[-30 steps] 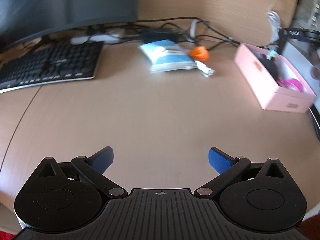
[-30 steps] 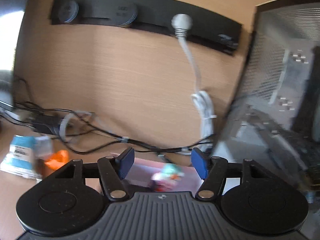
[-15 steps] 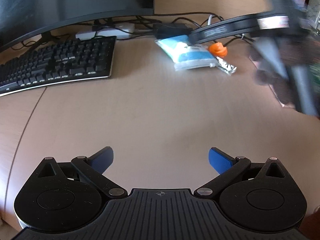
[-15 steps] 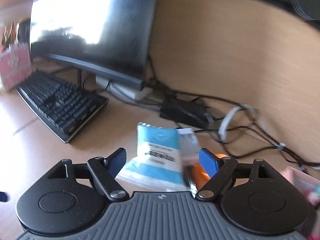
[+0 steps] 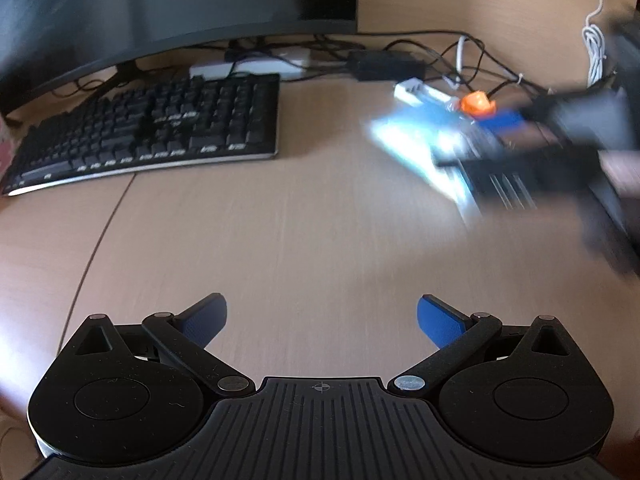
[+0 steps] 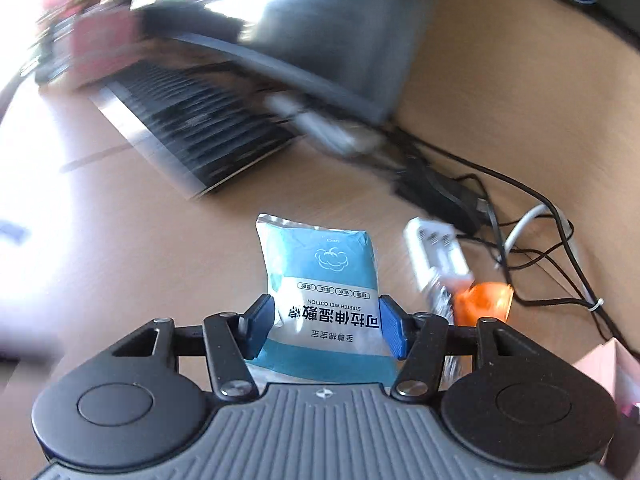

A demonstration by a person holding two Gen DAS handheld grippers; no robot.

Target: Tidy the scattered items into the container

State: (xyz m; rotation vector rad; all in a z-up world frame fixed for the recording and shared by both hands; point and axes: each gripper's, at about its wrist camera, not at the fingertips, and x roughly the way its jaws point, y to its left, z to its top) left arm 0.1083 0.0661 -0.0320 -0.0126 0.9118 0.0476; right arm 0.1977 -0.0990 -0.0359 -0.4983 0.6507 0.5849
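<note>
Our right hand-held gripper (image 6: pixel 323 326) straddles the blue wipes packet (image 6: pixel 320 276) lying beside the keyboard (image 6: pixel 192 128), pads flanking it for the squeeze; our left hand-held gripper (image 5: pixel 322 320) waits wide, empty.

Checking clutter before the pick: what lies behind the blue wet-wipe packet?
Behind the blue wet-wipe packet: bare wooden desk, then black keyboard and dark monitor. Whatever is underneath stays covered.

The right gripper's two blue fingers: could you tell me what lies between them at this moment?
In the right wrist view, the blue wet-wipe packet lies between the right gripper's blue fingers, one at each side edge. Whether they touch it is unclear.
</note>
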